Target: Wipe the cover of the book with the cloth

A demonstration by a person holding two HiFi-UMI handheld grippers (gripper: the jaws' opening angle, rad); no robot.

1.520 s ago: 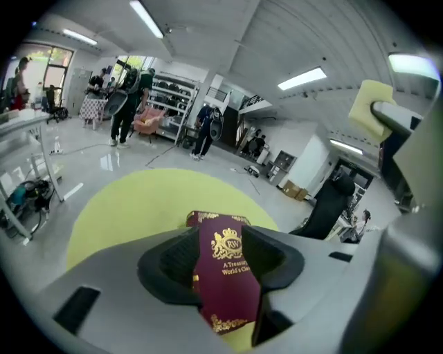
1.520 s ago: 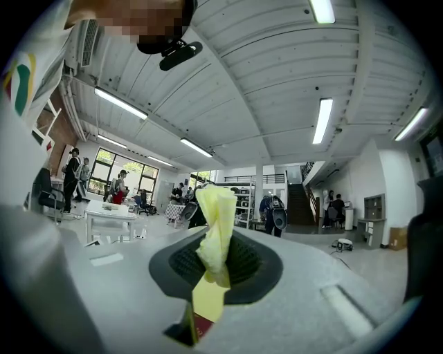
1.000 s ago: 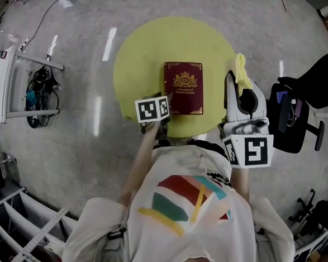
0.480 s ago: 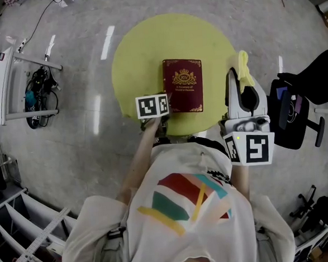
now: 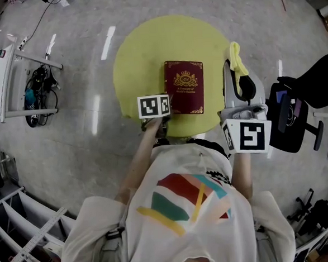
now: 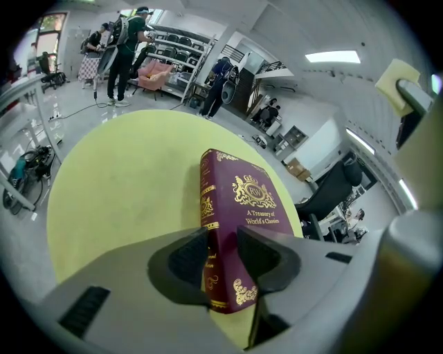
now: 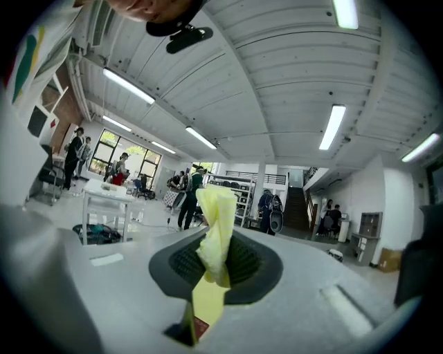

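The left gripper (image 6: 221, 257), its jaws having just been closing, clamps the book (image 6: 246, 200) at its near corner. The right gripper (image 7: 220, 266) pinches the cloth (image 7: 216, 221), apart from the book. Wiping looks unstarted.

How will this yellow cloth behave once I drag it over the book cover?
Probably floppy: the cloth bunches and twists between the right gripper's fingers. Likely light, since its free end stands above them. It may fold over on the book rather than lie flat.

Bright ceiling strips (image 7: 333, 126); floor (image 5: 100, 53) glare streaks; gripper views fisheye w/ dark corners (centres sharp).
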